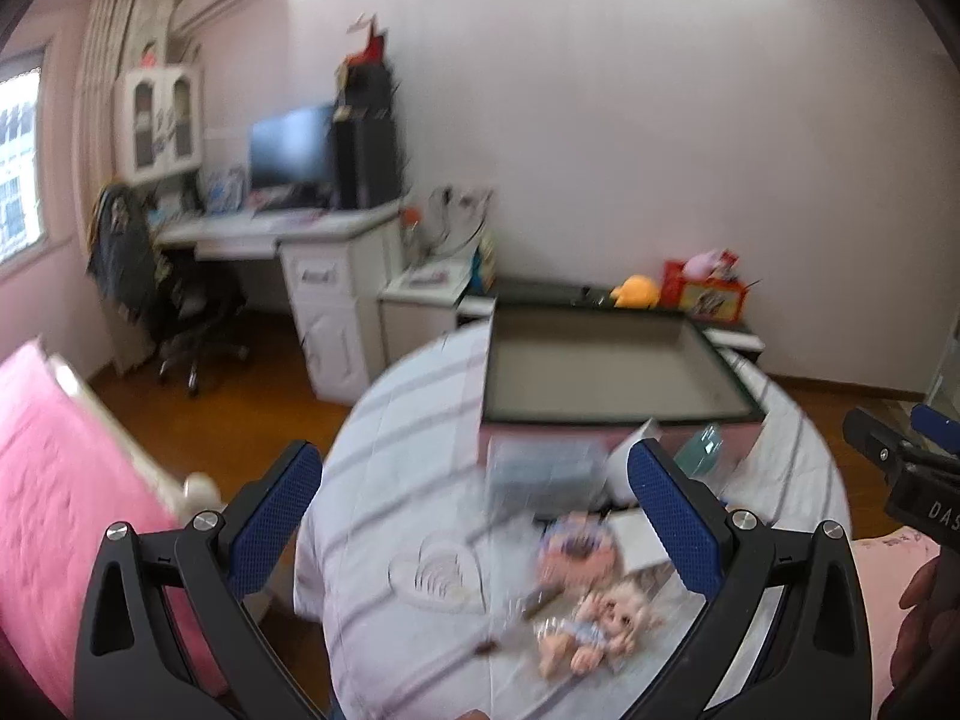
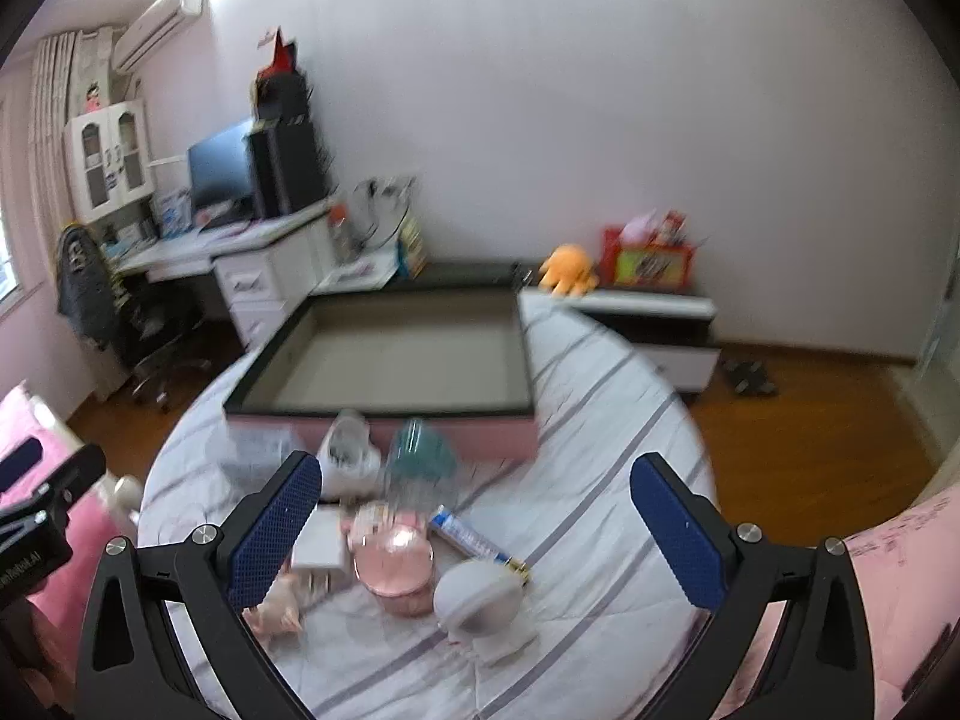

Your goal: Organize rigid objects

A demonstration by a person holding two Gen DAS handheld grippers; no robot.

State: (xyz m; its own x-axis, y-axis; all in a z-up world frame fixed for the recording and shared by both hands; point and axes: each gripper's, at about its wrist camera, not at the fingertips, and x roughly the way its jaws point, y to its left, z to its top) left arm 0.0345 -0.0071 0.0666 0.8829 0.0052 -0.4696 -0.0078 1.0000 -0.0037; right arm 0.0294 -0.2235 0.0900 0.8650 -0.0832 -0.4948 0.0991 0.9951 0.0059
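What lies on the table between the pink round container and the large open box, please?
In the right wrist view, a teal clear-topped item and a white pouch sit between the pink container and the box.

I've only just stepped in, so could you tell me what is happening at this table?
A person holds a gripper in each hand above a round table with a striped cloth. Both the left gripper and the right gripper are open and hold nothing. A large shallow box sits empty at the far side. In front of it lie small items, none yet put away: a doll, a pink round container, a tube and a white round gadget. The pictures are blurred.
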